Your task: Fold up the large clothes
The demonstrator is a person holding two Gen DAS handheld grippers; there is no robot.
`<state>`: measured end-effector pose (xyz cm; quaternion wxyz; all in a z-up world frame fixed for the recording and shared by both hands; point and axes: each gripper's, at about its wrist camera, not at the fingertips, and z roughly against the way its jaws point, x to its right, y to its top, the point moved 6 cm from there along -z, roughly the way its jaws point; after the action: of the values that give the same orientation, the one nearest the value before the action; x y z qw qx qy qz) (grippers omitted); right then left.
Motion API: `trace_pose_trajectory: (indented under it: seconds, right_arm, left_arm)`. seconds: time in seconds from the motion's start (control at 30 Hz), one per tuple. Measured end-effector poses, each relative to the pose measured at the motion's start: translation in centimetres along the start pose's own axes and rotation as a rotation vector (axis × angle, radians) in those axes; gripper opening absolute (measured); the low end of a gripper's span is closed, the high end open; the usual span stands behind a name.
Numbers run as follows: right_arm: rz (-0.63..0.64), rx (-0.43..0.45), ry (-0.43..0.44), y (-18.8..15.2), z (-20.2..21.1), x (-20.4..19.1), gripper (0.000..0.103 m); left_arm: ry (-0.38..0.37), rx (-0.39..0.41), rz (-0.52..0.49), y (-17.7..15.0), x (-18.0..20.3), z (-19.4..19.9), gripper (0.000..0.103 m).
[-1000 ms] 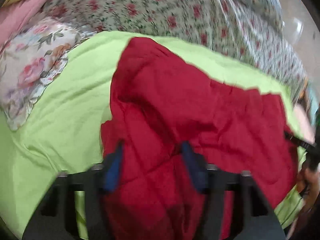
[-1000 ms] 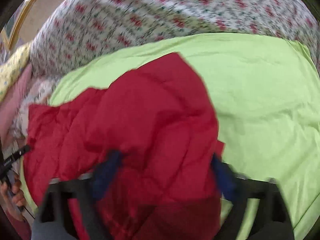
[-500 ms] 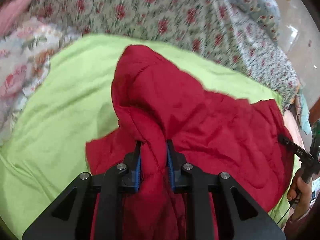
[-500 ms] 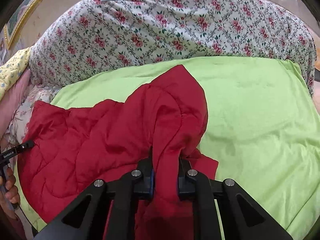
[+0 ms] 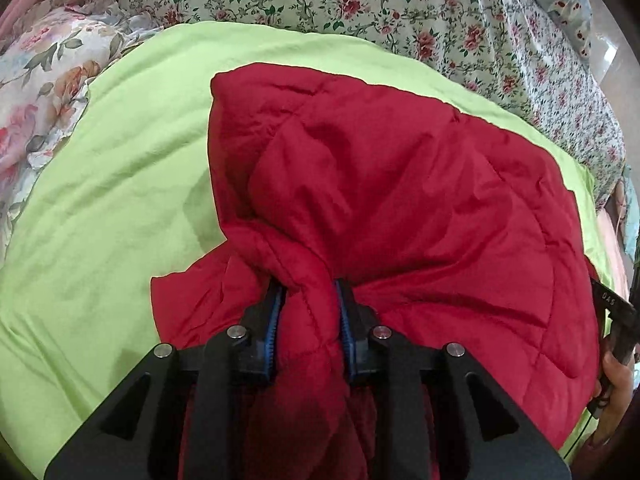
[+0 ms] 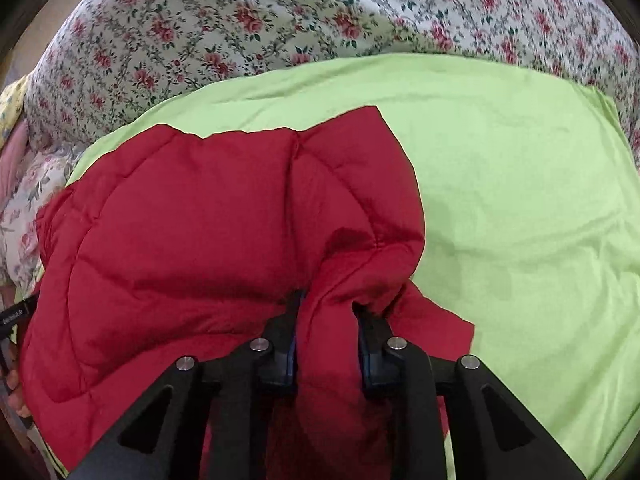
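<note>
A red quilted jacket [image 5: 400, 184] lies on a lime green sheet [image 5: 100, 200]. My left gripper [image 5: 308, 296] is shut on a bunched fold of the jacket near its left edge and holds it up. My right gripper [image 6: 326, 304] is shut on a bunched fold of the same jacket [image 6: 200, 220] near its right edge, over the green sheet [image 6: 520, 200]. Between the two grips the red fabric is doubled over towards the far side. The fingertips of both grippers are partly buried in the fabric.
A floral bedspread [image 5: 360, 4] rises behind the sheet and also shows in the right wrist view [image 6: 280, 20]. A rose-print pillow [image 5: 36, 80] lies at the left. The other hand and its gripper handle [image 5: 616, 320] show at the right edge.
Both grippers were open over the jacket one second ago and have shut on folds of it. Since then the far edge has come closer and the jacket looks more doubled over.
</note>
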<state>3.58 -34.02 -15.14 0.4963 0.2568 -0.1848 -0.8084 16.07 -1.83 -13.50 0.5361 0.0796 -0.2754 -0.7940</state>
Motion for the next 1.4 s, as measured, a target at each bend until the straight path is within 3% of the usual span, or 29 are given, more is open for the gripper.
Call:
trace_pose_trajectory:
  seconds: [0.47, 0.6, 0.73, 0.8, 1.17, 1.27, 1.4]
  right_arm:
    - [-0.019, 0.007, 0.000, 0.4, -0.5, 0.1, 0.028]
    - [-0.033, 0.007, 0.022, 0.4, -0.4, 0.4, 0.032]
    - [-0.039, 0.008, 0.023, 0.5, -0.5, 0.5, 0.034]
    - [-0.038, 0.010, 0.018, 0.5, -0.5, 0.5, 0.035]
    - [-0.082, 0.028, 0.038, 0.3, 0.5, 1.0, 0.057]
    - [-0.103, 0.071, 0.058, 0.3, 2.0, 1.2, 0.069]
    - [-0.104, 0.118, 0.079, 0.0, 4.3, 1.4, 0.072]
  left_arm:
    - [0.075, 0.008, -0.003, 0.6, -0.1, 0.8, 0.041]
    - [0.063, 0.060, 0.038, 0.8, -0.9, 3.3, 0.055]
    - [0.066, 0.136, 0.053, 0.5, -1.6, 6.5, 0.057]
    - [0.058, 0.161, 0.066, 0.3, -1.8, 7.8, 0.063]
    - [-0.037, 0.175, -0.018, -2.9, 1.4, 11.3, 0.063]
    - [-0.057, 0.163, -0.029, -3.9, 2.1, 11.4, 0.063]
    - [-0.069, 0.147, -0.028, -4.8, 2.3, 11.1, 0.063]
